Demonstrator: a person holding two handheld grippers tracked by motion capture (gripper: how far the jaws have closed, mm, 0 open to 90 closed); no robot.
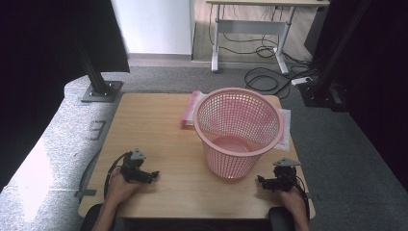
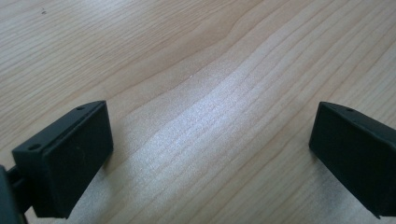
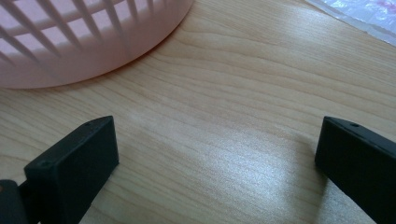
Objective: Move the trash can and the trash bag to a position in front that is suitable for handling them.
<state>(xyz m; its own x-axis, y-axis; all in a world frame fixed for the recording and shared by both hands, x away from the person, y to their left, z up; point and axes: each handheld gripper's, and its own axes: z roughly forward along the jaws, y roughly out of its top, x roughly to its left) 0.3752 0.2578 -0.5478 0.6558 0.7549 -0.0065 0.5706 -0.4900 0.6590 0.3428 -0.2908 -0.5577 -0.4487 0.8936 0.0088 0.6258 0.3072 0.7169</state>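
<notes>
Left gripper: black two-jaw left gripper (image 1: 153,174) rested at 7 o'clock on the table, held in the person's left hand (image 1: 119,186); jaws spread wide, nothing between them, bare wood under them in the left gripper view (image 2: 205,140).
Right gripper: black two-jaw right gripper (image 1: 261,180) sat at 5 o'clock, held in the right hand (image 1: 293,196); jaws likewise wide apart and empty in the right gripper view (image 3: 215,158).
Table: light wooden rectangular table (image 1: 159,139), woodgrain top, both grippers down near its front edge.
Basket: pink round plastic lattice basket (image 1: 238,130) stood upright just right of table centre, toward 2 o'clock; open mouth up, inside looked empty. Its base curved across the top left of the right gripper view (image 3: 88,42), near that gripper but apart from the jaws.
Plastic bags: flat clear-and-pink plastic bags (image 1: 191,108) lay under or behind the basket at 12 to 1 o'clock, edges poking out on both sides; a corner showed at top right of the right gripper view (image 3: 364,14).
Floor: grey carpet (image 1: 192,79) around the table.
</notes>
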